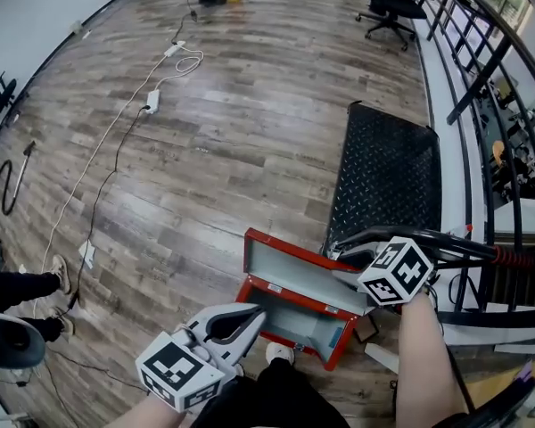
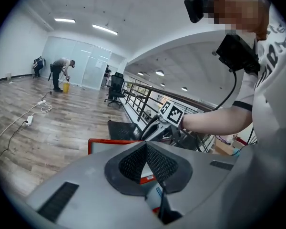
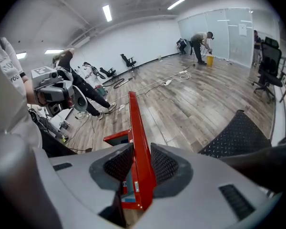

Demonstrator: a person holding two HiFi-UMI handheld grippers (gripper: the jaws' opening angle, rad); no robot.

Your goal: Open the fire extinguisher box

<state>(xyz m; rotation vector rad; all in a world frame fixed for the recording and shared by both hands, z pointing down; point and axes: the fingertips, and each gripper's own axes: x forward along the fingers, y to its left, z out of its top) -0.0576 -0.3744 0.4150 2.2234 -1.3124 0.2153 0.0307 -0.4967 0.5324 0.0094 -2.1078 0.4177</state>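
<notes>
Wood flooring carried everything in view. At the lower left the left gripper (image 1: 250, 317) hovered just beside the near-left corner of the fire extinguisher box (image 1: 337, 346), its jaws pressed together with nothing between them and, as far as the head view showed, not touching the box. The box lay on the floor directly in front of the person. Its red lid (image 1: 290, 270) was already raised to stand roughly upright, grey inner face toward the camera, and the body beneath was open. At the right end of that lid the right gripper (image 3: 140, 166) was clamped on the thin red edge, one pad on each face. Further right lay a black ribbed mat (image 1: 388, 176) beside a railing. The lid looked like painted sheet metal: stiff, not fragile, probably light enough to swing on its hinge, but smooth and likely slippery under the pads. A bite deep on the free edge, far from the hinge, seemed the best hold for leverage. The body might shift or tip as the lid went back, so a steadying press on its front rim looked wise.
</notes>
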